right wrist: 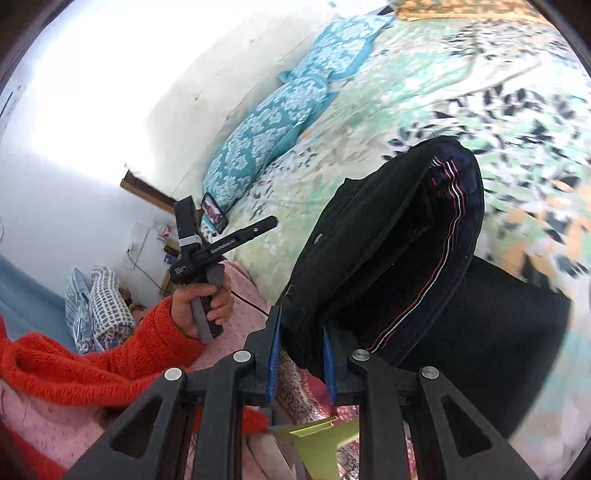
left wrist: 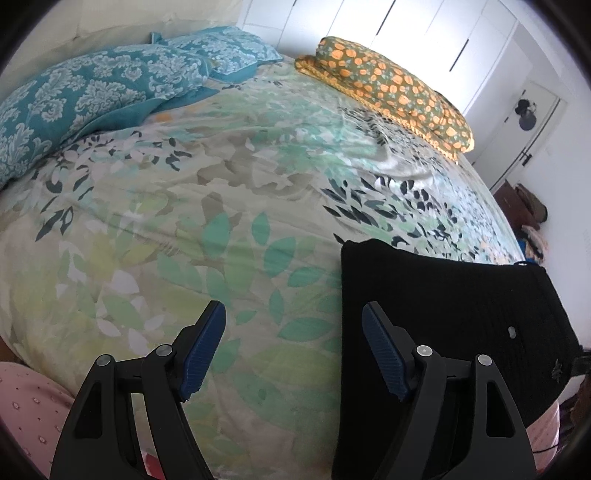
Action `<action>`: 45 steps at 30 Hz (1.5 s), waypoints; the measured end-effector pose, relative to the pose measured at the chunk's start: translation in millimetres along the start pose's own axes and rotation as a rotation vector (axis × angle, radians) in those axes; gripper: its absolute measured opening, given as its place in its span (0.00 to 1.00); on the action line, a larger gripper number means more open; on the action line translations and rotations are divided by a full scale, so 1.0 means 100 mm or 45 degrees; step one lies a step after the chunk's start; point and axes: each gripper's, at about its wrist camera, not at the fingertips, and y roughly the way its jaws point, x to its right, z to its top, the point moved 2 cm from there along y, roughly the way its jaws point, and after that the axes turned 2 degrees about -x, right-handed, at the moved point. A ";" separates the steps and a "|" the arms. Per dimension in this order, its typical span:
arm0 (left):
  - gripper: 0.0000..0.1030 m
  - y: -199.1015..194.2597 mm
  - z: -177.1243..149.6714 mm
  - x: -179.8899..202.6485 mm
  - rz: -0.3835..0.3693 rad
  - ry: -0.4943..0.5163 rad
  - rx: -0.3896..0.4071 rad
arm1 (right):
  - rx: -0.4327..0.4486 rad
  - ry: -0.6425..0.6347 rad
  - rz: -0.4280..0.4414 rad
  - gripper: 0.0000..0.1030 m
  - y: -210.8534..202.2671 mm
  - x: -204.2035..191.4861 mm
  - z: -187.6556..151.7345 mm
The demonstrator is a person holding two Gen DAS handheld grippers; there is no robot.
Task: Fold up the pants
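Note:
The black pants (left wrist: 443,295) lie on the leaf-patterned bedspread (left wrist: 221,206) at the right of the left wrist view. My left gripper (left wrist: 293,317) hovers open above the spread, its right finger over the pants' left edge, nothing between its blue pads. In the right wrist view my right gripper (right wrist: 301,332) is shut on the waistband of the black pants (right wrist: 388,240), lifted so the striped inner lining shows; the rest of the pants hangs down to the bed. The left gripper (right wrist: 221,240) shows there too, held by a hand in a red sleeve.
Two teal patterned pillows (left wrist: 92,96) lie at the head of the bed, and a folded orange-flowered quilt (left wrist: 391,88) at the far side. A phone (right wrist: 214,212) rests by the pillow. White wardrobe doors (left wrist: 406,26) stand behind. Pink cloth (right wrist: 240,295) covers the near bed edge.

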 end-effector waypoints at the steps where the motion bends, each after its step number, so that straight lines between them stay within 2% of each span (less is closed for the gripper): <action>1: 0.76 0.00 -0.01 0.04 -0.009 0.013 -0.002 | 0.007 0.014 -0.020 0.19 -0.07 0.07 -0.05; 8: 0.76 0.03 -0.10 0.31 -0.051 0.124 -0.044 | 0.063 0.203 -0.093 0.19 -0.34 0.52 -0.50; 15: 0.76 0.00 -0.21 0.60 -0.096 0.230 -0.070 | 0.134 0.244 -0.092 0.19 -0.49 0.64 -0.64; 18: 0.76 0.03 -0.29 0.76 -0.117 0.291 -0.094 | 0.040 0.292 -0.201 0.19 -0.30 0.81 -0.72; 21: 0.76 0.06 -0.40 0.92 -0.130 0.378 -0.124 | -0.063 0.407 -0.289 0.19 -0.08 1.13 -0.90; 23: 0.76 0.06 -0.49 1.04 -0.133 0.447 -0.139 | -0.057 0.428 -0.301 0.20 -0.03 1.18 -0.95; 25: 0.76 0.07 -0.56 1.10 -0.135 0.499 -0.159 | -0.041 0.434 -0.310 0.21 -0.05 1.16 -0.93; 27: 0.76 0.12 -0.63 1.16 -0.137 0.548 -0.200 | -0.066 0.405 -0.355 0.35 -0.11 1.10 -0.87; 28: 0.76 0.13 -0.65 1.18 -0.136 0.559 -0.211 | -0.077 0.366 -0.410 0.37 -0.16 1.06 -0.81; 31: 0.76 0.15 -0.70 1.23 -0.143 0.595 -0.231 | -0.042 0.204 -0.607 0.37 -0.38 0.86 -0.51; 32: 0.76 0.16 -0.71 1.25 -0.146 0.606 -0.235 | -0.015 0.165 -0.626 0.37 -0.43 0.80 -0.39; 35: 0.76 0.18 -0.75 1.30 -0.144 0.641 -0.248 | 0.081 0.119 -0.577 0.37 -0.43 0.74 -0.01; 38: 0.76 0.21 -0.81 1.34 -0.127 0.678 -0.265 | 0.133 0.102 -0.524 0.37 -0.24 0.83 0.24; 39: 0.76 0.23 -0.84 1.35 -0.120 0.693 -0.278 | 0.128 0.111 -0.561 0.37 -0.15 0.94 0.29; 42: 0.76 0.29 -0.92 1.35 -0.099 0.729 -0.327 | 0.006 0.132 -0.771 0.33 0.15 1.29 0.26; 45: 0.76 0.26 -0.95 1.37 -0.095 0.750 -0.330 | 0.054 0.128 -0.782 0.33 0.12 1.24 0.23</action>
